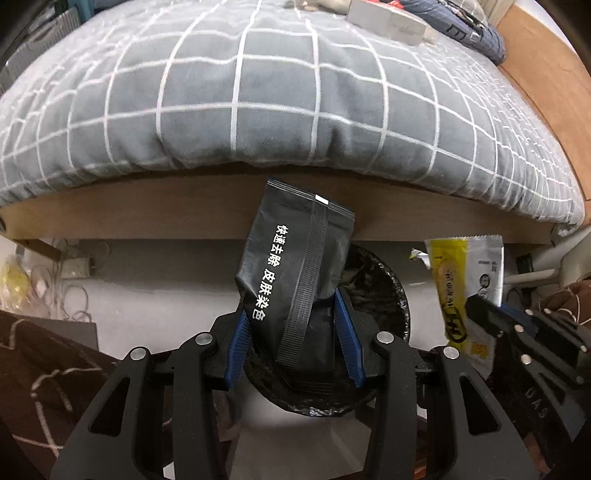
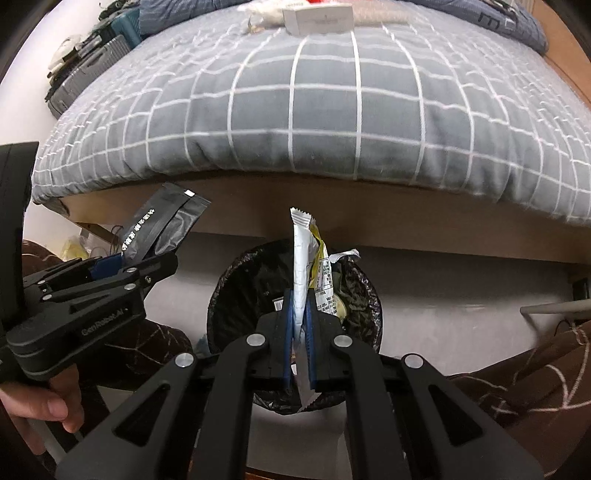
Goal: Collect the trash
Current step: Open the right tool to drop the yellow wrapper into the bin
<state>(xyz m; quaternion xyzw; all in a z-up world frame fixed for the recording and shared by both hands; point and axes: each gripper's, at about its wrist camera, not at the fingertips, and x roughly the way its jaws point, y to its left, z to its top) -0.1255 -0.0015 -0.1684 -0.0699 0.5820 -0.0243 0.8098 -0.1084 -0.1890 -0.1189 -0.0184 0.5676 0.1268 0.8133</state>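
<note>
My left gripper is shut on a black pouch with white lettering, held upright above a round bin lined with a black bag. The same black pouch and left gripper show at the left of the right wrist view. My right gripper is shut on a flat silver and yellow wrapper, edge-on, directly over the bin. In the left wrist view that wrapper hangs at the right, clamped by the right gripper. Trash lies inside the bin.
A bed with a grey checked duvet on a wooden frame overhangs just behind the bin. White boxes and clothes lie on the bed. Brown patterned fabric flanks both sides. A hand holds the left tool. Cables lie under the bed.
</note>
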